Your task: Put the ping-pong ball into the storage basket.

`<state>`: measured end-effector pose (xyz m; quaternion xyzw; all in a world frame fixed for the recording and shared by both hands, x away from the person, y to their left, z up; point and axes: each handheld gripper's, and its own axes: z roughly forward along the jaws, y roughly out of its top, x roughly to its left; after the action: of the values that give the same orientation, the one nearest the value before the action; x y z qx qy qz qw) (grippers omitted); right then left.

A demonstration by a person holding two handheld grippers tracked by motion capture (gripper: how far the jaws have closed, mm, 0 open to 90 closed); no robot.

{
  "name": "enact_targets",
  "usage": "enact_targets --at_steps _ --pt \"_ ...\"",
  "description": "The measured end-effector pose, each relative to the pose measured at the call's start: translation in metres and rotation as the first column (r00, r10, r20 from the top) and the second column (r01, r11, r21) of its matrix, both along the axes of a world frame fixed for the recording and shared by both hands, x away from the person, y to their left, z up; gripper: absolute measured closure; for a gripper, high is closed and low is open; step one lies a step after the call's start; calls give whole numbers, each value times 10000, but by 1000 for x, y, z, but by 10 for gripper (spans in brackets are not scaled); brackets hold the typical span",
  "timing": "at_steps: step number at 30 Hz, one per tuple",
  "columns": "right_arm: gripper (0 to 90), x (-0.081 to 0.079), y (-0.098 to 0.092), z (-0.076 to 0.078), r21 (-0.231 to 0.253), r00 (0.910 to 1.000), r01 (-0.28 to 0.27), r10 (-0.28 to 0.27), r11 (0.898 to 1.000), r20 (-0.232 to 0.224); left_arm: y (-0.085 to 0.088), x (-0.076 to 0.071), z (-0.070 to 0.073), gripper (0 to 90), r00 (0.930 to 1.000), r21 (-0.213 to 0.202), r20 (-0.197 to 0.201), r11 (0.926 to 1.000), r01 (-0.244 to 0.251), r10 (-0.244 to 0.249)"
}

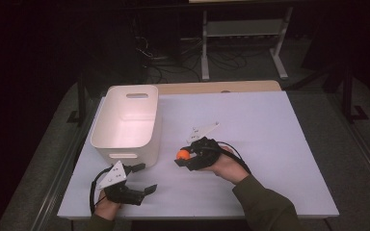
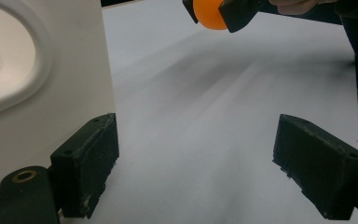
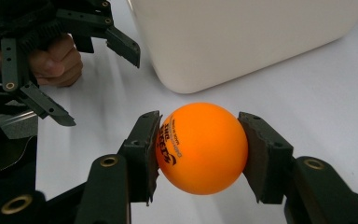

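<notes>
My left gripper (image 1: 143, 178): nearest me, jaws wide apart with nothing between them, low over the table (image 1: 270, 144), just beside the bin.
My right gripper (image 1: 182, 157): clamped on the orange ball (image 1: 183, 154), mid-table.
Bin (image 1: 125, 120): white, far left, ball to its right.

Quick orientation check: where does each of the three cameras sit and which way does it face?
High view: above the near table edge, looking forward and down; both forearms, left gripper, right gripper.
Left gripper view: on the left gripper, looking across the table past the white bin.
Right gripper view: on the right gripper, facing the bin and the other hand.
Shared: the orange ball in all three.
</notes>
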<state>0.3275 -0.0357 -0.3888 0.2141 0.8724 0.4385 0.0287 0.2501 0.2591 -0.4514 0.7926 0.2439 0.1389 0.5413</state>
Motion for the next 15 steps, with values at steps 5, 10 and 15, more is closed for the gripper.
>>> enact_targets --at_steps 5,10,15 --pt "494 2 3 3 81 10000 -9 8 10000 42 0 0 0 141 10000 28 9 10000 12 -12" --pt "494 4 7 6 141 9999 -61 59 9999 106 0 0 0 141 10000 16 27 10000 13 -13" --pt "494 5 9 9 163 9998 -106 104 9998 150 0 0 0 141 10000 20 29 10000 16 -16"
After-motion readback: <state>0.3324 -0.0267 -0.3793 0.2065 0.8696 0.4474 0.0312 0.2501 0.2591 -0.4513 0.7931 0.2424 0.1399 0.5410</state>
